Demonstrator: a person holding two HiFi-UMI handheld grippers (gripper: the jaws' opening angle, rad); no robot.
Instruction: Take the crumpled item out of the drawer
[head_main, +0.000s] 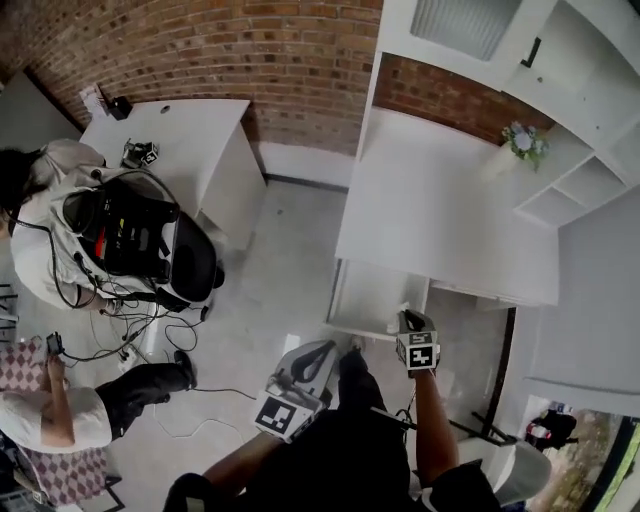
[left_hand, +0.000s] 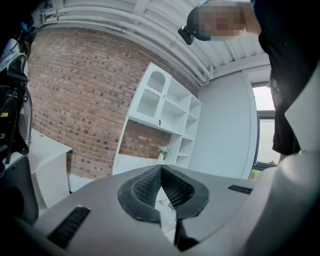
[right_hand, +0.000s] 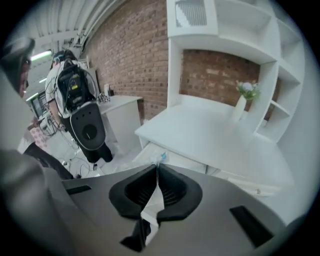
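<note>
The white desk's drawer (head_main: 352, 322) stands pulled out below the desktop (head_main: 440, 210). My right gripper (head_main: 405, 320) hangs over the drawer's right end. In the right gripper view its jaws (right_hand: 157, 170) are closed, and a small white and blue crumpled item (right_hand: 160, 158) is pinched at their tips and sticks out above them. The open drawer (right_hand: 150, 152) lies just beyond. My left gripper (head_main: 326, 350) is held low to the left of the drawer. It is shut (left_hand: 161, 169), with nothing between its pads.
A vase of flowers (head_main: 522, 140) stands at the desk's back right under the white shelves (head_main: 590, 170). A person with a black backpack (head_main: 130, 240) sits by a white table (head_main: 170, 140) on the left. Cables (head_main: 150, 340) lie on the floor.
</note>
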